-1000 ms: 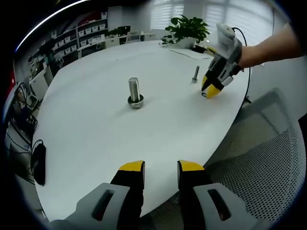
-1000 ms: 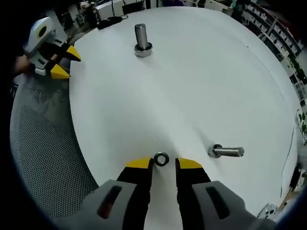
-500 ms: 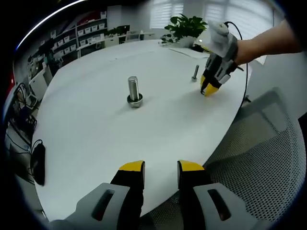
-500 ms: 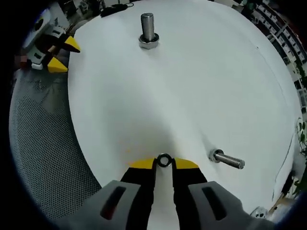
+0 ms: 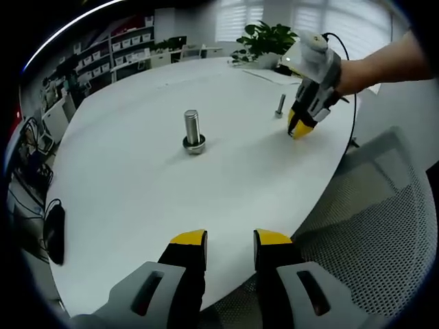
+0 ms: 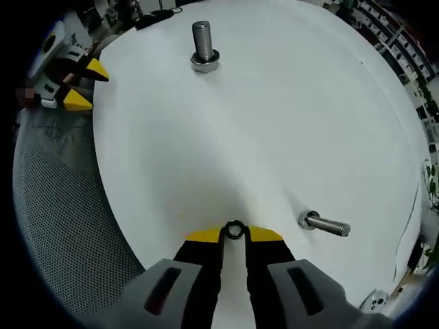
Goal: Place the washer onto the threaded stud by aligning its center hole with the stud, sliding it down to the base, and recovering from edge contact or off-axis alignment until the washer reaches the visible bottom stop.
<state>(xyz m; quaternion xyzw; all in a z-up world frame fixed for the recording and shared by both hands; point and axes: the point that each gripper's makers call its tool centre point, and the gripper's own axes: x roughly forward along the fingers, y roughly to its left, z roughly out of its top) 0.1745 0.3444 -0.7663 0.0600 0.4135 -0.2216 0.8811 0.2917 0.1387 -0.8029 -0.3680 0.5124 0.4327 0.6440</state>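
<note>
Right gripper (image 6: 234,234) clamps the washer (image 6: 234,229); left gripper (image 5: 230,239) apart; no legible writing.

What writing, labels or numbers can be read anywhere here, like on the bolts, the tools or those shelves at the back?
No text can be read in either view.
The shelves hold small bins whose labels, if there are any, are too small and blurred to read.
The upright stud, the small bolt, the washer and both grippers' yellow-tipped jaws show no readable marks.
</note>
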